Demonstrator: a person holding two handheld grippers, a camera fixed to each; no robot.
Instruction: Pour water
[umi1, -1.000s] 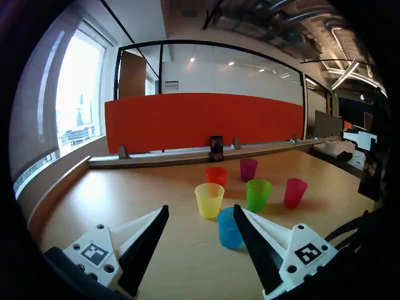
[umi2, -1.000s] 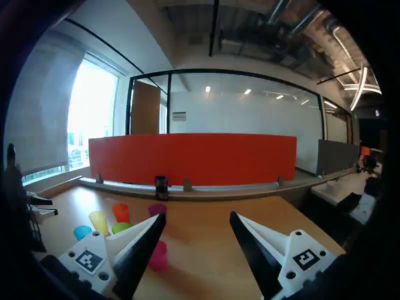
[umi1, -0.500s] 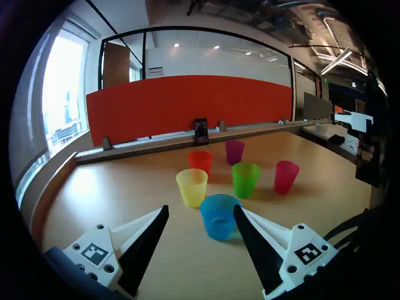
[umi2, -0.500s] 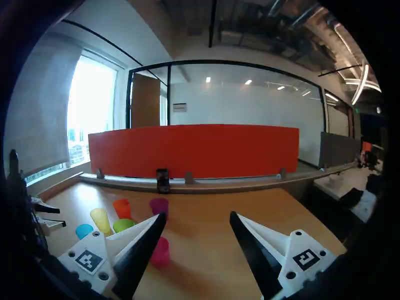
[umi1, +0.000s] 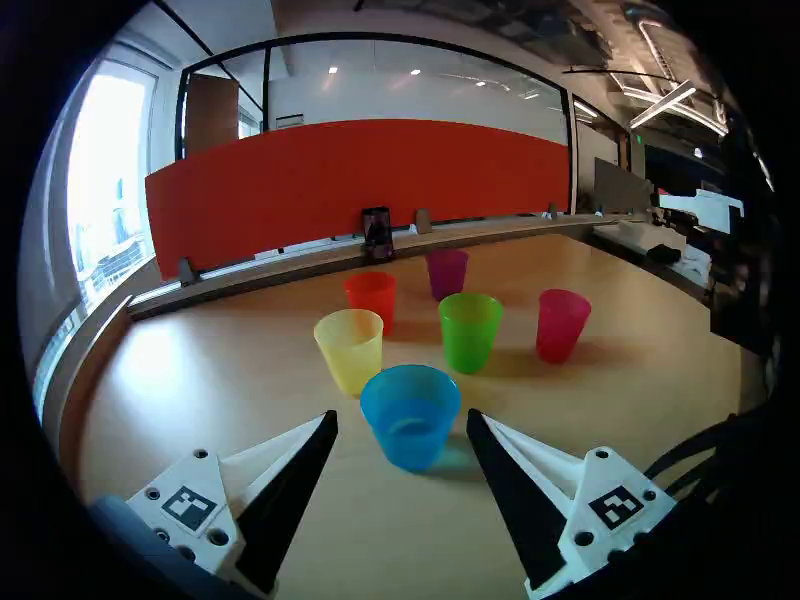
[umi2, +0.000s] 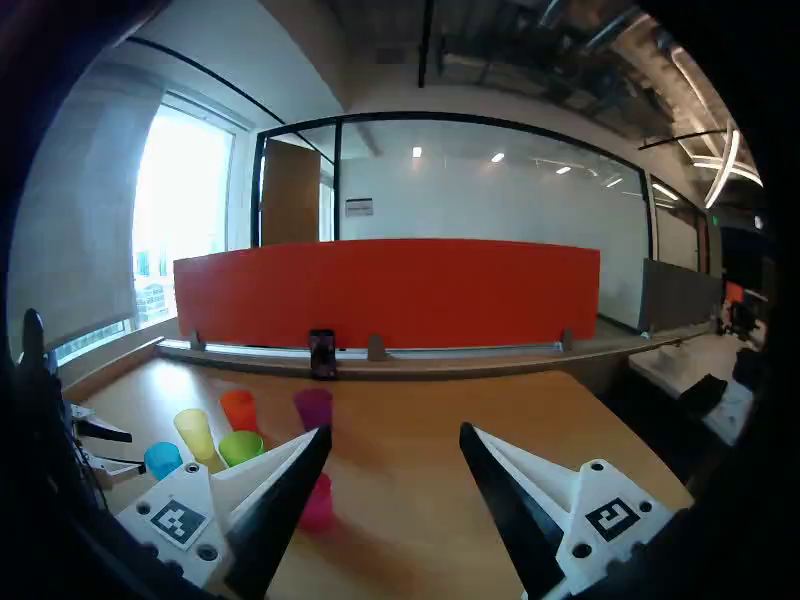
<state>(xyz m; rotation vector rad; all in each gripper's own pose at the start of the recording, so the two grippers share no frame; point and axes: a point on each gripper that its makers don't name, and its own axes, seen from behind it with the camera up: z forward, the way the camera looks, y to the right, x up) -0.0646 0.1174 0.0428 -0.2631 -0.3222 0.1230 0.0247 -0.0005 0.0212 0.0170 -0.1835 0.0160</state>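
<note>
The blue cup (umi1: 410, 432) stood upright just ahead of the left tool (umi1: 400, 415), which was spread wide.

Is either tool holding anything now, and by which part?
Nothing is held. Both the left tool and the right tool are open; the blue cup stands free.

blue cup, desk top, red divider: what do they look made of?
Blue cup: probably thin plastic, semi-translucent, satin; its wall glows lighter where light passes through. Desk top: looks like wood-grain laminate or veneer, smooth, with soft reflections; cannot tell which. Red divider: flat, matte, uniform colour; fabric or painted board, unclear.
</note>
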